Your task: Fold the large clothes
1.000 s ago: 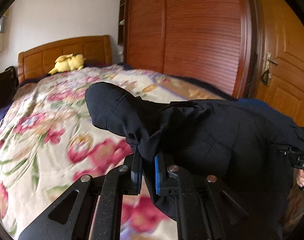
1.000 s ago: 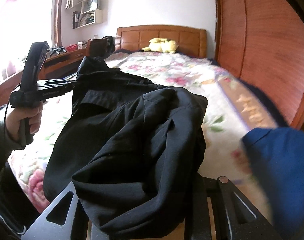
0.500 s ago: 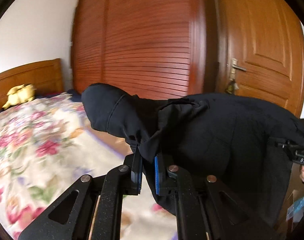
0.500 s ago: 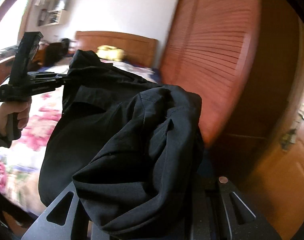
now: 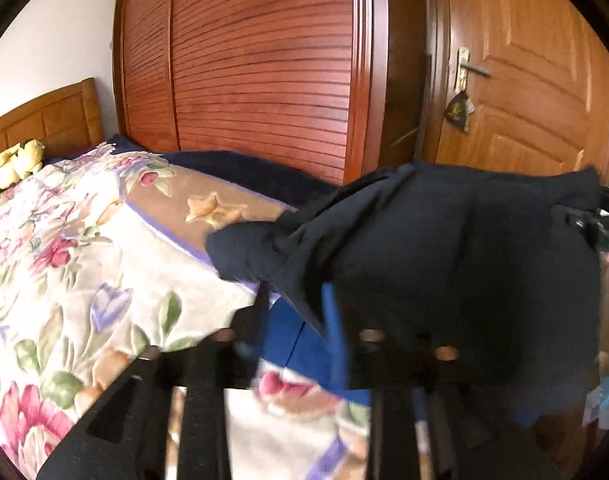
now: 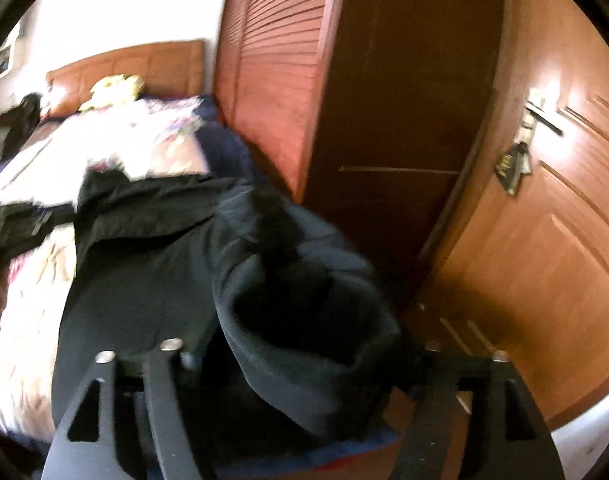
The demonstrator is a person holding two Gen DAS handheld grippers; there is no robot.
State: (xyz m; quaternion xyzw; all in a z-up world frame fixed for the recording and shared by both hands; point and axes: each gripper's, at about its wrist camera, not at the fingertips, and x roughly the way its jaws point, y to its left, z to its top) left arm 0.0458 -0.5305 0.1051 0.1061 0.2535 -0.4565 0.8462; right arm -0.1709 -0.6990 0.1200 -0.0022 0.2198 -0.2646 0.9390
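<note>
A large black garment (image 5: 444,264) is spread between both grippers over the foot corner of the bed. My left gripper (image 5: 296,304) shows blurred; its jaws are opening, and a corner of the black cloth hangs loose between the blue pads (image 5: 331,312). In the right wrist view the same garment (image 6: 152,264) runs off to the left. My right gripper (image 6: 304,354) has its jaws opening wide, with a rolled cuff of the garment resting loosely between them. The right gripper's body (image 5: 600,228) peeks in at the far right edge of the left wrist view.
The bed's floral blanket (image 5: 84,260) fills the left, with a yellow plush toy (image 5: 16,160) by the headboard. A folded blue cloth (image 5: 300,344) lies under the garment's corner. A louvred wardrobe (image 5: 264,80) and a wooden door (image 5: 524,100) stand close behind.
Both grippers swung right, from over the bed towards the wardrobe and door. Both were shut on the black garment; now their jaws have parted and the cloth has sagged lower.
</note>
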